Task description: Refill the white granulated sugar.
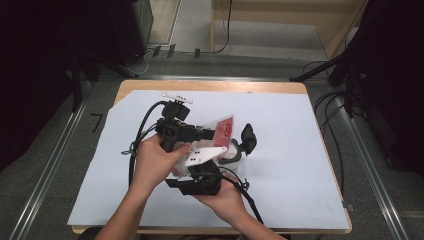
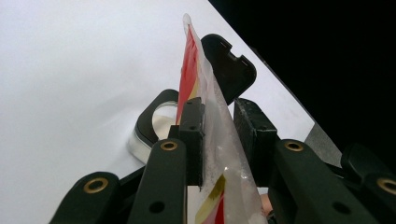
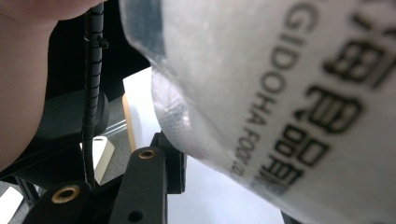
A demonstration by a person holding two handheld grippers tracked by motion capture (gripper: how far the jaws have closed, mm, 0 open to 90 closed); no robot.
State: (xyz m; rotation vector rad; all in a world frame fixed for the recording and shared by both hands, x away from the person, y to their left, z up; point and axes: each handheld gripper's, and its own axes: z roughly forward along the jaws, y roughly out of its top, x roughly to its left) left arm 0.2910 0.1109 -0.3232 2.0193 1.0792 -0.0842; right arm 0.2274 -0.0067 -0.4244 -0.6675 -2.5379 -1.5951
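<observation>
Pouch (image 1: 223,131): you hold a soft, translucent plastic pouch, red and white with black print, above the middle of the tabletop (image 1: 300,150), which lies under a white sheet.
Left hand-held gripper (image 2: 219,135): your black pads are clamped on the pouch's thin edge.
Right hand-held gripper (image 1: 212,167): the pouch lies against it; I cannot tell whether it grips.
Container (image 2: 154,126): low, round, shiny, with a black hinged lid (image 2: 231,70) standing open; the pouch hides part of it.
Print: cut off and blurred.

the bag (image 1: 223,131) stood at the sheet's (image 1: 300,165) centre between both grippers; the open-lidded container (image 1: 239,150) lay at three o'clock of it, just beside, on the sheet.
</observation>
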